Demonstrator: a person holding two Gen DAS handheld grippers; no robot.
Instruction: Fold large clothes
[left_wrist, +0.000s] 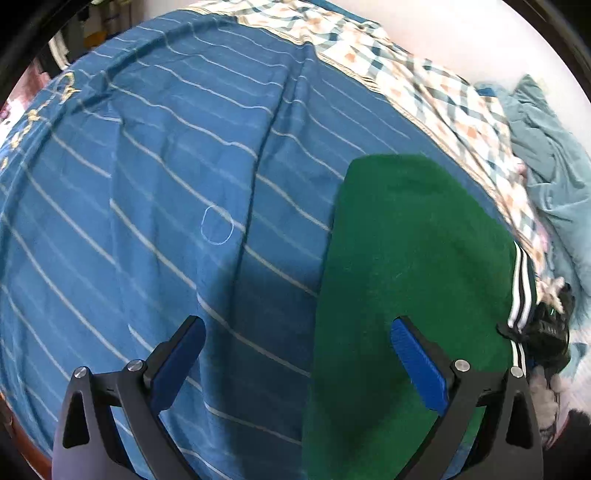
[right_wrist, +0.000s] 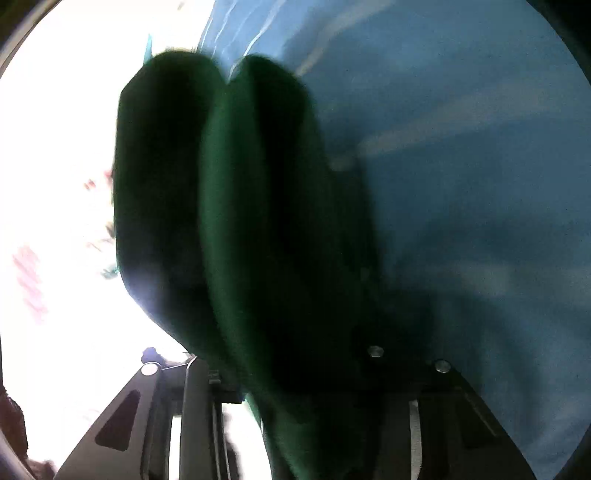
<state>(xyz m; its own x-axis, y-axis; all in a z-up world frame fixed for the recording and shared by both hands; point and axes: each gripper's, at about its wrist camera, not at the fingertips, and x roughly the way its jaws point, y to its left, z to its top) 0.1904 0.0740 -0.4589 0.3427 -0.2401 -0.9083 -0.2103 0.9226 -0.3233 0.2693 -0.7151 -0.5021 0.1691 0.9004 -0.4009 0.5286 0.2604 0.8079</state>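
Now the left gripper (left_wrist: 299, 354) hovers with jaws wide apart over the green garment (left_wrist: 406, 258) lying on the blue striped sheet (left_wrist: 166, 184), while the right gripper (right_wrist: 295, 369) is clamped on the garment's folds.

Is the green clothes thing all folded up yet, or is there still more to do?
Partly. The green garment lies smooth and flat on the striped blue sheet, so at least the spreading looks done. The right tool seems shut on a doubled edge of it, lifted mid-fold. The left tool hangs open, holding nothing. Laying that fold down is still left, maybe more folds too.
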